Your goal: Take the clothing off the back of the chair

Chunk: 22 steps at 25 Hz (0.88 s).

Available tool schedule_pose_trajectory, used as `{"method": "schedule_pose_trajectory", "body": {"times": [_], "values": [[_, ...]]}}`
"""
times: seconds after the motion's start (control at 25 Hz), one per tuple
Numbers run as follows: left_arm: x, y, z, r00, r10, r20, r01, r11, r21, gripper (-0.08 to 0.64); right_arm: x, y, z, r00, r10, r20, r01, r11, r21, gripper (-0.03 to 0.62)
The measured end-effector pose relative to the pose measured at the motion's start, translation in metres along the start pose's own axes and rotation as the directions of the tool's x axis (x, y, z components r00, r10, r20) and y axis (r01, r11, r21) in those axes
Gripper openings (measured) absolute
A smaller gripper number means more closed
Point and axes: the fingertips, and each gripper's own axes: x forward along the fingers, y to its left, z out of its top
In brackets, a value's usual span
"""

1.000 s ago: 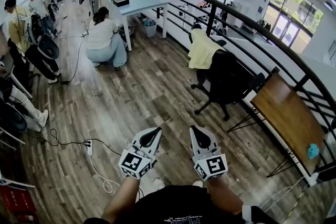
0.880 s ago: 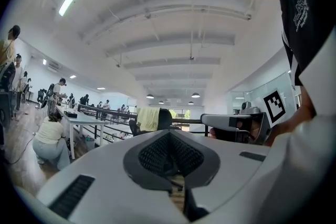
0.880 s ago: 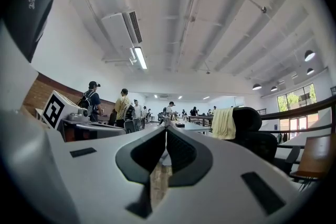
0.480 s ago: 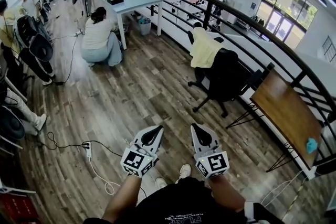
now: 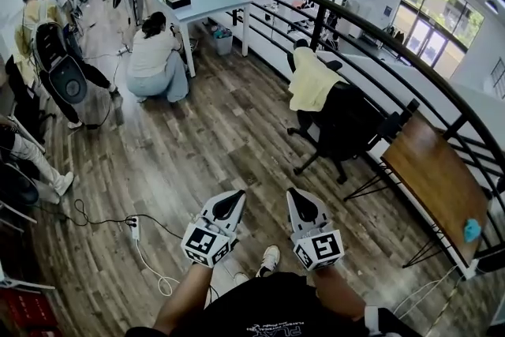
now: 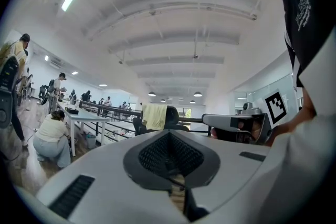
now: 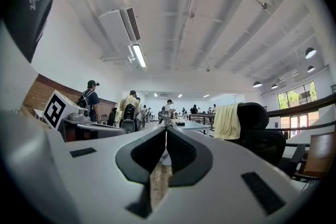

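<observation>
A pale yellow garment hangs over the back of a black office chair beside the railing, well ahead of me and to the right. Both grippers are held level and side by side above the wooden floor, far short of the chair. The left gripper is shut with nothing in it, and so is the right gripper. In the left gripper view the garment shows small beyond the closed jaws. In the right gripper view the garment and chair lie right of the jaw line.
A black curved railing runs behind the chair. A wooden table stands to the right. A person crouches by a white table. Several people stand at the left. A power strip and cable lie on the floor.
The chair and garment sit slightly nearer and lower in the head view. People at the left have shifted. Both grippers stay shut and side by side.
</observation>
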Motion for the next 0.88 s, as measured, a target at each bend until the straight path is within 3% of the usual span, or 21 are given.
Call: {"method": "schedule_pose_trajectory", "body": {"times": [0.44,0.88], "values": [[0.072,0.018,0.005,1.000,0.001,-0.021,0.000,0.999,0.043,0.006,0.046,-0.056,0.000,0.999,0.023,0.028,-0.023,0.999,0.023,0.020],[0.140,0.018,-0.004,0.998,0.001,-0.067,0.001,0.999,0.032,0.005,0.062,-0.123,-0.010,1.000,0.018,0.017,-0.019,0.998,0.064,0.020]]}}
